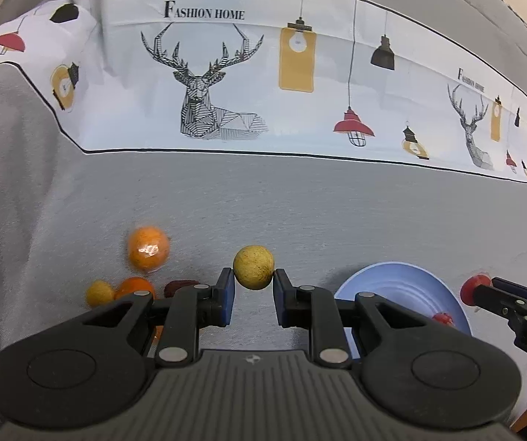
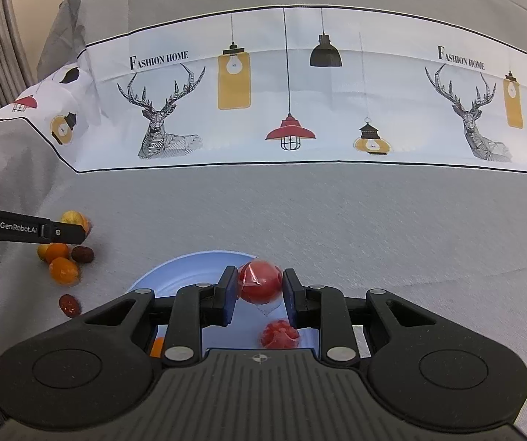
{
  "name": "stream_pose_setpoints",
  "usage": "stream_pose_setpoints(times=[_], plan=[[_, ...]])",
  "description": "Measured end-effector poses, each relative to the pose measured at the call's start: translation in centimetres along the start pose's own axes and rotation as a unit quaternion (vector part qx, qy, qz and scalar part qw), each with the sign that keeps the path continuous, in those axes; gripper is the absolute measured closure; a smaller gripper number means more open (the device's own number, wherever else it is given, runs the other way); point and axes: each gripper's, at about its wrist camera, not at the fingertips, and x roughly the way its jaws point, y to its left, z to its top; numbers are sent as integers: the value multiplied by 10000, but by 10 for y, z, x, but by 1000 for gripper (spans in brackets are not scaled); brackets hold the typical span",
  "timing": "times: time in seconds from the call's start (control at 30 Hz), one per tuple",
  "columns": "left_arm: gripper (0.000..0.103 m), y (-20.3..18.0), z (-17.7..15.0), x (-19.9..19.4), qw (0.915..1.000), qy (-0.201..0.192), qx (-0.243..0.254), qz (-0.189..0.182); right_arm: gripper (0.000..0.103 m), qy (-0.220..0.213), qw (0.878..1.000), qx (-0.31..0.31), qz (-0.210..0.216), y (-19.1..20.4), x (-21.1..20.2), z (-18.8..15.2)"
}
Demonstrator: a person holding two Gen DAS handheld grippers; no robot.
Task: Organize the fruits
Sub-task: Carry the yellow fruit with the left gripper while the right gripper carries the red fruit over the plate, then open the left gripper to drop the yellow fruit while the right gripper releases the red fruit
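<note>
My left gripper (image 1: 253,283) is shut on a round yellow fruit (image 1: 254,266), held above the grey cloth. The same fruit (image 2: 74,217) shows at the left gripper's tip (image 2: 79,233) in the right wrist view. My right gripper (image 2: 258,288) is shut on a plastic-wrapped red fruit (image 2: 259,281) over the blue plate (image 2: 189,272). In the left wrist view that red fruit (image 1: 474,289) sits just past the blue plate (image 1: 403,294). A crinkled red fruit (image 2: 280,334) and an orange piece (image 2: 157,347) lie in the plate.
Loose fruit lies left of the plate: a wrapped orange (image 1: 148,253), a small yellow fruit (image 1: 99,293), another orange (image 1: 134,286) and a dark date (image 1: 178,286). A red date (image 2: 69,305) lies apart. A grey cloth with a white deer-print band (image 2: 300,110) covers the table.
</note>
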Motion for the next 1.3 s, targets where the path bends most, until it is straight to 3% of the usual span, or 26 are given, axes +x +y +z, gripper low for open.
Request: stream_pose_setpoints(times=[0.37,0.7,0.93,1.3], plan=[[79,-33,-9,-3,9965,-111,728,-390,75,281,9994,4,-221,-4,8,-5],[79,-77,-30,-3,9800,-259,1882,-591,75,536,9982,-97,-256,0,14,-11],[79,-87,-34,-5,9747,-271,2007,-950,75,583,9978,-99,-287,1,16,-11],[79,-92,-34,-6,9717,-269,2072,-1102,75,651,9976,-80,-240,0,20,-11]])
